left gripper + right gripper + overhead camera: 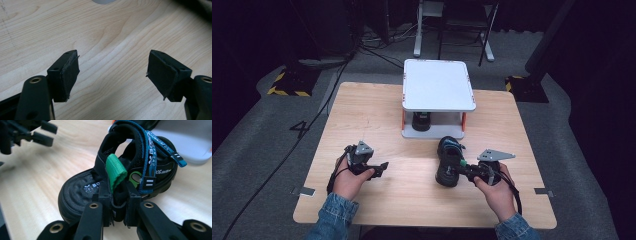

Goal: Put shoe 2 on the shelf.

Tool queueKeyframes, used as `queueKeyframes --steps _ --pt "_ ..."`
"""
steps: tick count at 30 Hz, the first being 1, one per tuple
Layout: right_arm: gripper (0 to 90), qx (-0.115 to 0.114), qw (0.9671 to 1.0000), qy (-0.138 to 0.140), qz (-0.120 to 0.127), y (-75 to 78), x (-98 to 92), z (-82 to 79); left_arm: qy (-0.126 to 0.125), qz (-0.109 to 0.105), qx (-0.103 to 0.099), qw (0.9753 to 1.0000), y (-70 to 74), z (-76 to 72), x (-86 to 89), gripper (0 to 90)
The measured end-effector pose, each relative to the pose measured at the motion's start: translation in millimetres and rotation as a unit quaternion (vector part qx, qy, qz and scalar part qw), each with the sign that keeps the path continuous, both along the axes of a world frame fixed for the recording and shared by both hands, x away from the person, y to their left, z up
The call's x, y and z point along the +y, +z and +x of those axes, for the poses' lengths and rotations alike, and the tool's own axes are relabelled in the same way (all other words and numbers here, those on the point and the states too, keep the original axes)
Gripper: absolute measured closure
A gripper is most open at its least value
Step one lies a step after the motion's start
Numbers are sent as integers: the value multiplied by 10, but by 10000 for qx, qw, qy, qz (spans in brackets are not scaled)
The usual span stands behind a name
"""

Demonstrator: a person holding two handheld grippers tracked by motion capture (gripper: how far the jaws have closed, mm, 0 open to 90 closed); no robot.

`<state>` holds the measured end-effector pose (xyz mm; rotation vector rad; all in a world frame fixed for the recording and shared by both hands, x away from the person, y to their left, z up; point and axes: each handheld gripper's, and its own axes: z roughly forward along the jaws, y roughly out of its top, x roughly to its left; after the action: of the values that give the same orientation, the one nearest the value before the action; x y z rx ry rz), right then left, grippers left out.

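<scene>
The right hand-held gripper (119, 206) is clamped on the heel strap of a black sandal (82, 192), its two jaws pressed together on the padded black band just below a green pull loop (115, 171) that stands up right above the jaw tips. The sandal rests sole-down on the wooden bench (377, 105), its footbed stretching away from this gripper, with blue printed straps (150, 152) arching over it on the far side of the green loop. In the high view the same sandal (448, 162) lies directly in front of the right hand-held gripper (466, 170), touching its jaws, while the person's right hand (494, 192) wraps the grip behind it. The left hand-held gripper (382, 167) is held well apart from the sandal, off to the other gripper's side, with the left hand (349, 180) around it. Its jaws stand wide apart with nothing between them; in its own view the left hand-held gripper (112, 72) looks down on bare wood grain, the two black pads (71, 75) facing each other across the gap. Beyond the sandal, farther from both grippers, stands a white two-level rack (439, 85), and a second dark shoe (421, 121) sits on its lower shelf under the top board.
</scene>
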<state>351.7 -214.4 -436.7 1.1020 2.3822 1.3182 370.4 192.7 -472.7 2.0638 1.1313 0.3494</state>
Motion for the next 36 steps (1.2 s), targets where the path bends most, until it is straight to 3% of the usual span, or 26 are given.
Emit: queueKeyframes --steps 6,10,14,16,18,21,24,29,30,31,33,36 --pt "801 -284 9996 -88 -3 174 -2 202 109 -2 -12 9999 17 -34 74 263" --pt "800 -444 9987 -167 -207 217 35 459 187 -19 -6 9998 13 -60 111 263" --pt "800 -511 9977 -206 -387 203 74 687 217 -12 -21 9998 12 -69 152 264" --pt "799 -618 9967 -183 -488 170 128 950 237 4 -12 9997 3 -74 172 265" --pt "799 -646 9964 -181 -521 161 142 1008 251 -19 20 9997 -11 -82 183 265" --pt "798 -775 9942 -177 -725 95 226 1289 265 3 34 9996 -26 -88 213 264" --pt "795 -813 9932 -91 -826 19 293 1439 322 -13 54 9995 -44 -95 245 265" --pt "779 -756 9941 -14 -782 -157 338 1580 354 3 80 9993 -67 -95 299 269" --pt "773 -911 9919 -38 -887 -179 347 1577 392 -9 64 9992 -67 -96 311 269" --pt "750 -907 9922 -18 -858 -184 347 1573 392 -9 64 9992 -67 -96 311 269" --pt "644 -824 9941 75 -697 -197 351 1559 389 -15 69 9992 -67 -96 311 270" --pt "480 -851 9949 -60 -546 -172 346 1452 358 -12 67 9993 -59 -93 291 274"
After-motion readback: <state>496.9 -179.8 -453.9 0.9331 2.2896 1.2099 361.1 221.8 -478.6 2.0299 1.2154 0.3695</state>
